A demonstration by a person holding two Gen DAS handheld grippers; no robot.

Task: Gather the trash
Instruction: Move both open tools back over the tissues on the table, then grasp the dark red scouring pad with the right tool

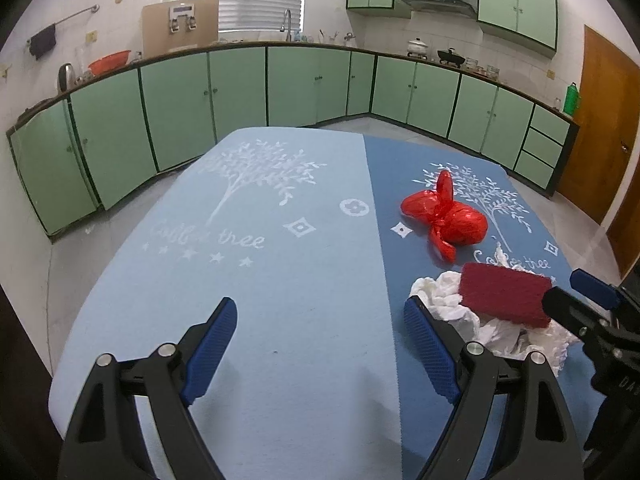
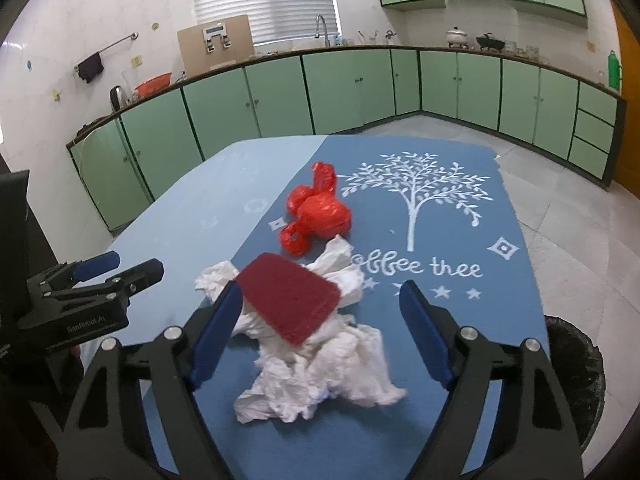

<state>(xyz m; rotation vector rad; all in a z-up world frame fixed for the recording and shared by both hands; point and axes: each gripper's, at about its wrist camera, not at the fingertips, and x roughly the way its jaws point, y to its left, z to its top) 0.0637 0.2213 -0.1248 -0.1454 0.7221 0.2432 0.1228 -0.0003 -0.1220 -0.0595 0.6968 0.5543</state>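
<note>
A dark red scouring pad [image 2: 291, 300] lies on top of crumpled white tissue [image 2: 320, 376] on the blue tablecloth [image 2: 460, 320]. Behind them sits a knotted red plastic bag [image 2: 320, 212]. My right gripper [image 2: 322, 300] is open, its jaws on either side of the pad and tissue, close above them. My left gripper [image 1: 320, 316] is open and empty over the light blue half of the cloth, left of the trash. In the left wrist view the pad [image 1: 506, 294], tissue [image 1: 444, 296] and bag [image 1: 444, 216] lie to the right, with the right gripper [image 1: 576, 292] at the far right edge.
A black-lined trash bin [image 2: 580, 364] stands on the floor beside the table's right edge. Green kitchen cabinets [image 1: 240, 84] run along the far walls. A wooden door [image 1: 600, 120] is at the right. The left gripper [image 2: 116, 268] shows at the left of the right wrist view.
</note>
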